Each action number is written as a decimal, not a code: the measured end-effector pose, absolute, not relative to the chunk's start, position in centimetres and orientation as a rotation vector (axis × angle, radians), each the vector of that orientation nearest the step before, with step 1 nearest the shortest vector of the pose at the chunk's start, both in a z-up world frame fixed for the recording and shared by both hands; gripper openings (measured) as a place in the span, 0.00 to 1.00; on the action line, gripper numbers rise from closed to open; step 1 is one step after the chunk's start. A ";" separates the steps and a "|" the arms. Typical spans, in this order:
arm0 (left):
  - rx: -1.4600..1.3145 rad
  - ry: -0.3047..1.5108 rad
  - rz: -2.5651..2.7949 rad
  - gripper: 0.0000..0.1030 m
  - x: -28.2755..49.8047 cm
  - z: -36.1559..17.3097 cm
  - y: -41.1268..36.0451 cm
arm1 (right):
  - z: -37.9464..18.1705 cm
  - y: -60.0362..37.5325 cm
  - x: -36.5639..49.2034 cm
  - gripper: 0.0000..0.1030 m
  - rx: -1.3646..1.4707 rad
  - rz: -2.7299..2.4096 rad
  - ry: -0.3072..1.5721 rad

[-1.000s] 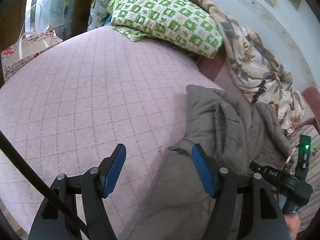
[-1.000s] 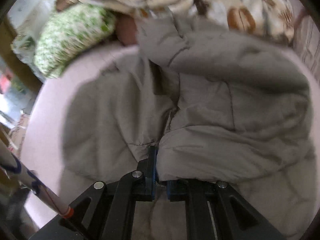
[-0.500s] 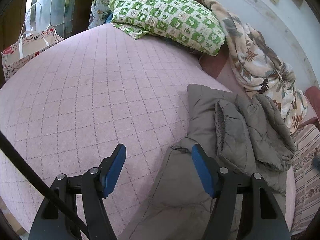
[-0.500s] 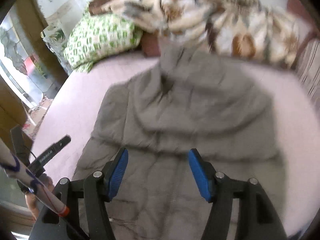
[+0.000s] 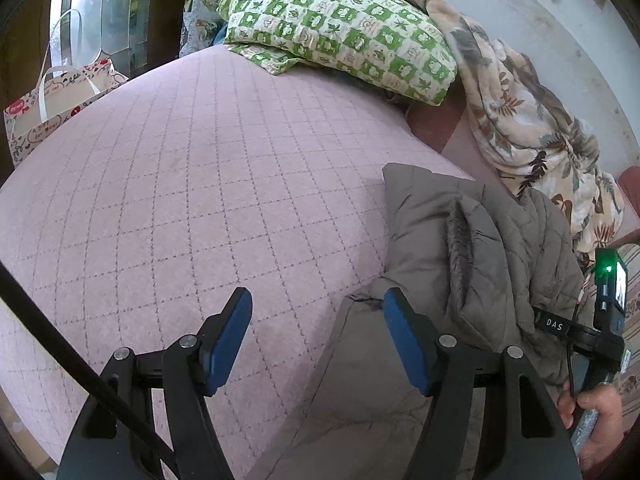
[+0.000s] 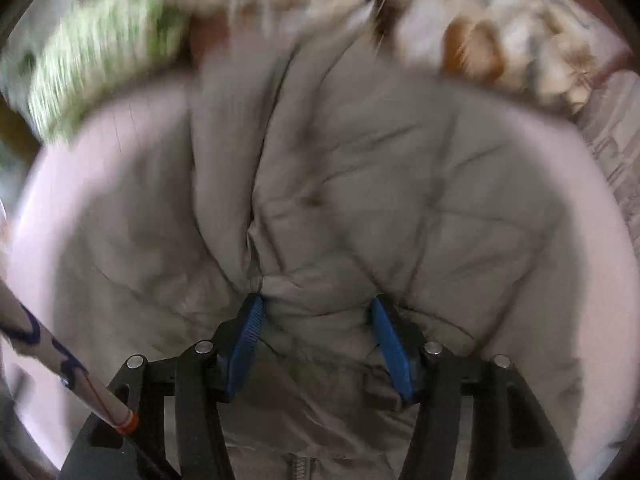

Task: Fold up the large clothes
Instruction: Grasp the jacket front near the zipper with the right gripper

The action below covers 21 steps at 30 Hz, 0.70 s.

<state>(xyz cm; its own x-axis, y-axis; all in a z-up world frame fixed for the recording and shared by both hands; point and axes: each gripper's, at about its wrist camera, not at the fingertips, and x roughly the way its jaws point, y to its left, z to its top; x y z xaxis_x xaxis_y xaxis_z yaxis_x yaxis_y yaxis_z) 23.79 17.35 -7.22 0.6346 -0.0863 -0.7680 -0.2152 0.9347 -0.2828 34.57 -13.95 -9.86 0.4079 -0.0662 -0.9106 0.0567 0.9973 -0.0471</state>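
Observation:
A grey quilted jacket [image 5: 472, 240] lies on the pink quilted bed [image 5: 200, 184], partly folded over itself. In the left wrist view it sits at the right. My left gripper [image 5: 318, 332] is open and empty, with its right finger at the jacket's left edge. In the blurred right wrist view the jacket [image 6: 360, 184] fills the middle. My right gripper [image 6: 316, 328] is open, pressed low onto the jacket with a bulge of fabric between its blue pads. The right gripper's body and the hand holding it [image 5: 596, 420] show at the right edge of the left wrist view.
A green checked pillow [image 5: 340, 28] and a floral blanket [image 5: 532, 128] lie at the head of the bed against the wall. A paper gift bag [image 5: 52, 96] stands beside the bed at the left. A striped cloth [image 6: 616, 132] lies at the right.
My right gripper let go of the jacket fold, opened, and has now come down onto the jacket again, open. My left gripper has hardly moved.

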 end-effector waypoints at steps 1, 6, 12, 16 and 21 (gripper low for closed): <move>-0.363 0.887 0.074 0.65 23.8 -7.2 17.2 | -9.8 -13.8 34.6 0.63 -0.030 -0.080 1.135; -0.344 0.878 0.080 0.65 23.7 -6.9 17.0 | -5.2 -14.2 33.2 0.62 0.012 -0.103 1.032; -0.348 0.890 0.088 0.65 23.7 -7.3 17.1 | -1.8 -11.2 30.7 0.63 -0.018 -0.059 0.906; -0.325 0.886 0.083 0.65 23.4 -6.9 17.0 | -7.1 -10.0 32.6 0.63 -0.071 -0.068 1.051; -0.308 0.859 0.080 0.65 22.2 -6.1 17.6 | -5.3 -11.4 30.3 0.63 0.051 -0.023 1.027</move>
<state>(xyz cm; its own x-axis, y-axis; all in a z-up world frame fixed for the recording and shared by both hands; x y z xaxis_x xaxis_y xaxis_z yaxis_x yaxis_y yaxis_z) 22.21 17.56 -6.08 0.6532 -0.0542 -0.7552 -0.1926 0.9528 -0.2349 30.29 -11.38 -5.30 0.5170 0.0051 -0.8560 0.0433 0.9985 0.0321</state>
